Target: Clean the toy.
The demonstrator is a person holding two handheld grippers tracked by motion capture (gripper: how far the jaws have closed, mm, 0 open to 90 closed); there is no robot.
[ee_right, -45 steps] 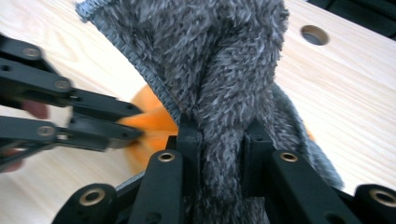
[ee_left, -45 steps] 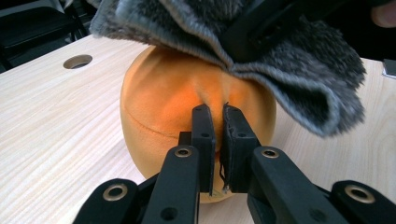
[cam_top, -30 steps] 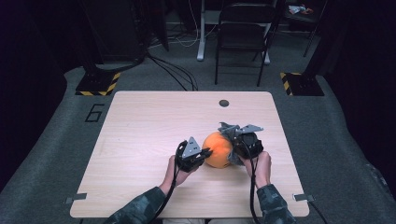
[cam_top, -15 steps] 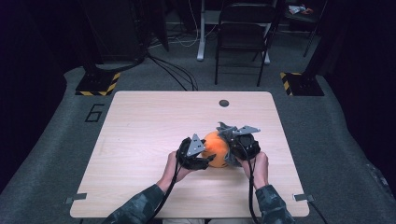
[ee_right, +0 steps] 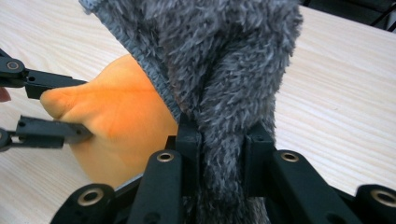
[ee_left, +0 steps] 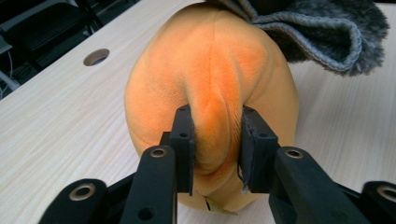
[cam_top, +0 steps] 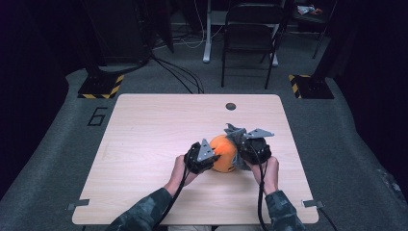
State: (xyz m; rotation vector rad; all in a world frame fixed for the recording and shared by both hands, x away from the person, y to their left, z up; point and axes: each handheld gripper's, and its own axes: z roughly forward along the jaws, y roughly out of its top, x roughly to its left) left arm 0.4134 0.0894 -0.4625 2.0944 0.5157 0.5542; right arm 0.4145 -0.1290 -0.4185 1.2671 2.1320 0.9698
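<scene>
Both tools are gripping: our left tool, jaws just closing, is pinching the round orange plush toy on the light wooden desk; our right tool is clamping its fuzzy grey fabric.

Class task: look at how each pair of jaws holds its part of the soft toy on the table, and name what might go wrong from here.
1. The left gripper pinches only a narrow fold of the orange plush body, and its jaws have just been closing; the fold may slip out under a pull.
2. The right gripper clamps the grey fuzzy fabric; pulling the two apart could strain the seam.
</scene>
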